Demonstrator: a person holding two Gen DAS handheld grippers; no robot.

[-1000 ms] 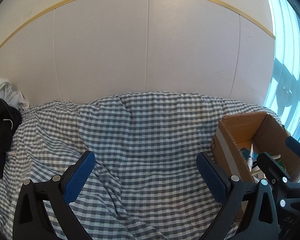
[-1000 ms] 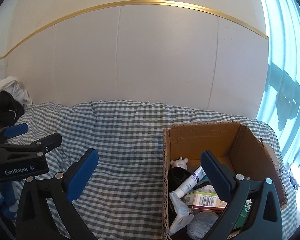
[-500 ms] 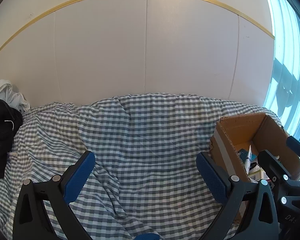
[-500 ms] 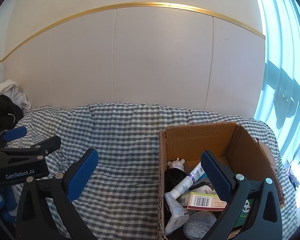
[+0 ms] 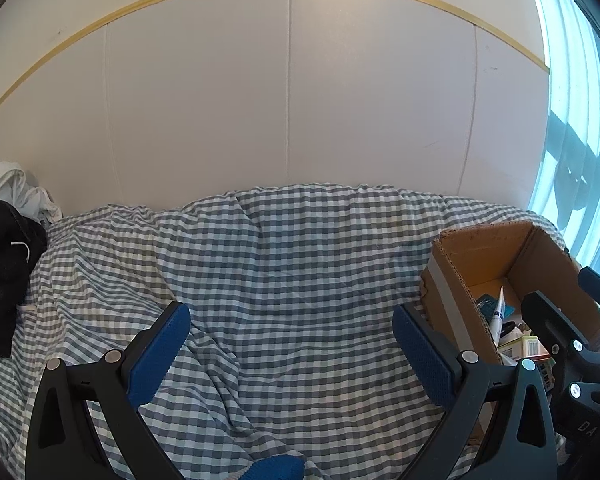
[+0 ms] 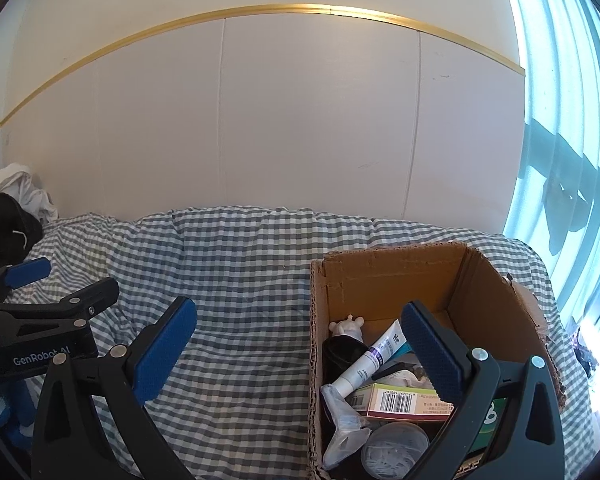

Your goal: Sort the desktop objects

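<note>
An open cardboard box (image 6: 384,276) stands on the checked cloth at the right; it appears in the left wrist view as the cardboard box (image 5: 452,280). Inside lie a white tube (image 6: 370,360), a small white figurine (image 6: 347,326), a barcoded carton (image 6: 400,400), a round clear lid (image 6: 394,446) and a black item (image 6: 340,356). My right gripper (image 6: 300,348) is open, one finger over the box, nothing between the pads. My left gripper (image 5: 290,346) is open and empty over bare cloth, left of the box.
A checked cloth (image 5: 280,260) covers the soft surface up to a white panelled wall (image 5: 288,100). Black and white clothes (image 5: 4,248) are piled at the far left. A curtained window (image 6: 572,140) is at the right. A blue object (image 5: 276,468) peeks in at the bottom edge.
Both views have shifted slightly, with the box sitting a little lower and nearer the right gripper. Both grippers have stayed open and empty.
</note>
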